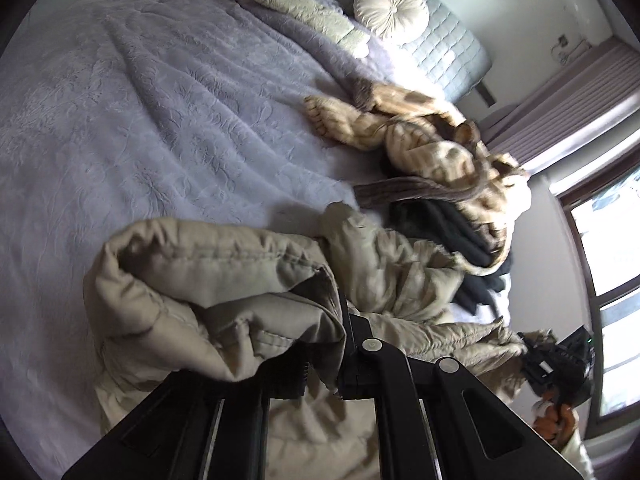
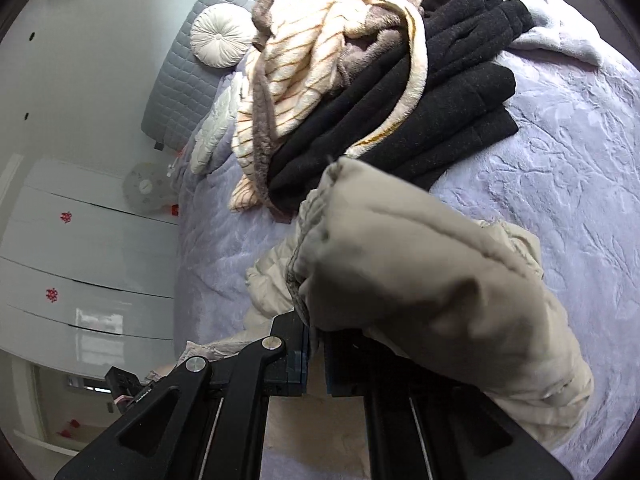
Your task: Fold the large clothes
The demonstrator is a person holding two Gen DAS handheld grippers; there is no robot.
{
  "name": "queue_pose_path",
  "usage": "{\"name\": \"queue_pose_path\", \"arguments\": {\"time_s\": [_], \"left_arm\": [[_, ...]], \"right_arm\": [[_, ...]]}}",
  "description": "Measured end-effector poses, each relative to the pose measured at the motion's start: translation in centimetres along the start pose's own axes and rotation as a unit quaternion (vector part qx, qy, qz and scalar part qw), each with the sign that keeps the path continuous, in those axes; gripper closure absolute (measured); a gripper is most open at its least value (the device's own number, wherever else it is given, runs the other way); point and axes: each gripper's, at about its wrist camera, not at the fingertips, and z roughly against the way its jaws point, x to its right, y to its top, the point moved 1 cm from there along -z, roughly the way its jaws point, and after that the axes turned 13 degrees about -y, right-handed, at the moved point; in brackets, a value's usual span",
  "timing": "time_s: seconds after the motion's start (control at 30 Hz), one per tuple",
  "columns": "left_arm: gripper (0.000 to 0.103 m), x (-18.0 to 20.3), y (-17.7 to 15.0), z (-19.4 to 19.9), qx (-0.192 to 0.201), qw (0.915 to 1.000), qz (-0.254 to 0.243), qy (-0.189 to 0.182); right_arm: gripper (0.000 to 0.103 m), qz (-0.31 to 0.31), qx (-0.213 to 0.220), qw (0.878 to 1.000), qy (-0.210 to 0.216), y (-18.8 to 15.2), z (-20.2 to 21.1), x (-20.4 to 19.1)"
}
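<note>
A beige padded jacket (image 1: 208, 280) hangs bunched over the lavender bed, stretched between both grippers. My left gripper (image 1: 324, 360) is shut on one thick folded edge of it; fabric drapes over and hides its left finger. Far right in the left wrist view, my right gripper (image 1: 528, 354) pinches the jacket's other end. In the right wrist view the right gripper (image 2: 316, 356) is shut on a gathered hem of the jacket (image 2: 420, 280), which bulges over the right finger.
A heap of a striped cream fleece (image 2: 320, 60) and folded black garments (image 2: 440, 100) lies just beyond the jacket. The bedspread (image 1: 160, 120) spreads left. A round cushion (image 1: 391, 9) leans on the quilted headboard (image 1: 452, 44). A window (image 1: 608, 240) and white wardrobe (image 2: 80, 240) flank the bed.
</note>
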Motion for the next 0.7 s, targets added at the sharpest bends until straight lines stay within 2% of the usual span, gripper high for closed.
{"name": "queue_pose_path", "arguments": {"time_s": [0.2,0.37,0.4,0.47,0.5,0.53,0.6,0.63,0.67,0.7], "left_arm": [[0.092,-3.3,1.2,-6.6,-0.003,0.9994,0.002,0.034],[0.088,-4.6,1.5,-8.2,-0.014,0.999,0.021,0.036],[0.082,-4.6,1.6,-8.0,-0.013,0.999,0.023,0.035],[0.056,-3.8,1.8,-6.5,0.001,0.9991,0.02,0.036],[0.025,-3.2,1.8,-5.2,0.021,0.9986,0.01,0.048],[0.015,-2.5,1.9,-3.8,0.044,0.9973,0.0,0.059],[0.015,-1.5,2.2,-1.9,0.065,0.9962,-0.02,0.055],[0.015,-1.3,2.4,-1.4,0.061,0.9965,-0.023,0.052],[0.015,-1.0,2.6,-1.0,0.063,0.9958,-0.024,0.061],[0.015,-0.9,2.7,-0.8,0.062,0.9956,-0.027,0.065]], "right_arm": [[0.097,-0.034,-0.019,0.999,-0.036,1.7,-6.5,2.6],[0.097,-0.057,-0.026,0.997,-0.043,1.7,-8.7,4.0],[0.096,-0.059,-0.026,0.997,-0.042,1.7,-8.6,4.1],[0.092,-0.06,-0.029,0.997,-0.04,1.8,-8.2,4.1],[0.09,-0.06,-0.03,0.997,-0.039,1.9,-7.9,4.1],[0.085,-0.058,-0.029,0.997,-0.038,2.1,-7.6,4.0],[0.066,-0.055,-0.022,0.998,-0.037,2.7,-6.8,3.6],[0.044,-0.051,-0.013,0.998,-0.037,2.8,-6.2,3.1],[0.033,-0.042,-0.004,0.998,-0.036,2.8,-5.5,2.5],[0.033,-0.031,0.0,0.999,-0.035,2.6,-4.9,2.0]]}}
